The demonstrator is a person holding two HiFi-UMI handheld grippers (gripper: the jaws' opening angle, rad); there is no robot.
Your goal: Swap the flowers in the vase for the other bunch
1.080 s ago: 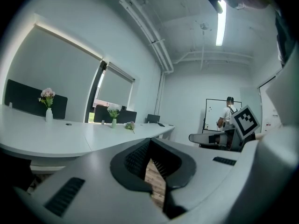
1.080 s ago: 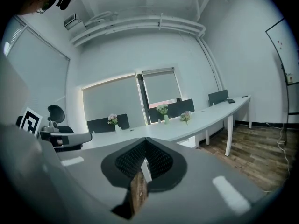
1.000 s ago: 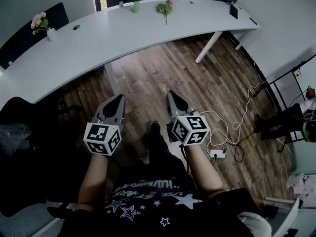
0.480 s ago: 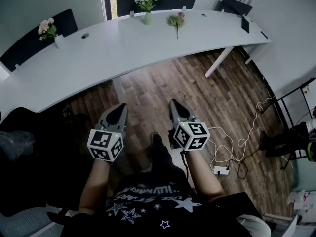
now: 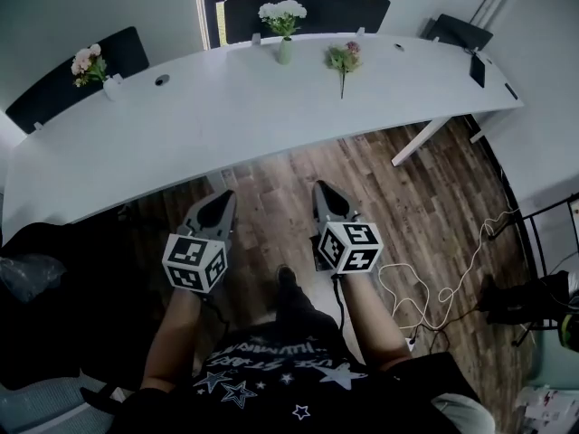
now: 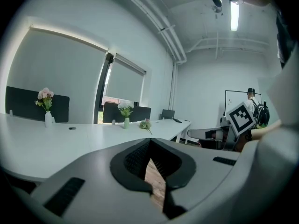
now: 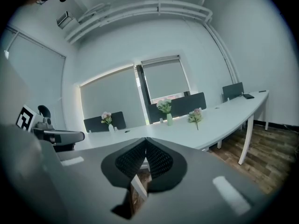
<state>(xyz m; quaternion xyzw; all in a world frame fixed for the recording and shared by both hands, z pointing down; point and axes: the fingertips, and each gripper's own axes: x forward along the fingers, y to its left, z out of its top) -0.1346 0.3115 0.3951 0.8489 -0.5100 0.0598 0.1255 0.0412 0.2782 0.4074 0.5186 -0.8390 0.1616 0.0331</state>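
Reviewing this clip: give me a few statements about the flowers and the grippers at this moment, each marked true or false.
1. The green vase holds white flowers. True.
2. In the head view, a loose bunch lies on the table to the right of that vase. True.
3. The left gripper holds a stem. False: its fingers are shut on nothing.
4. The right gripper hangs over the tabletop. False: it is over the wood floor, short of the table's near edge.

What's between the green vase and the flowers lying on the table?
Nothing. In the head view, only bare white table lies between the green vase and the loose bunch.
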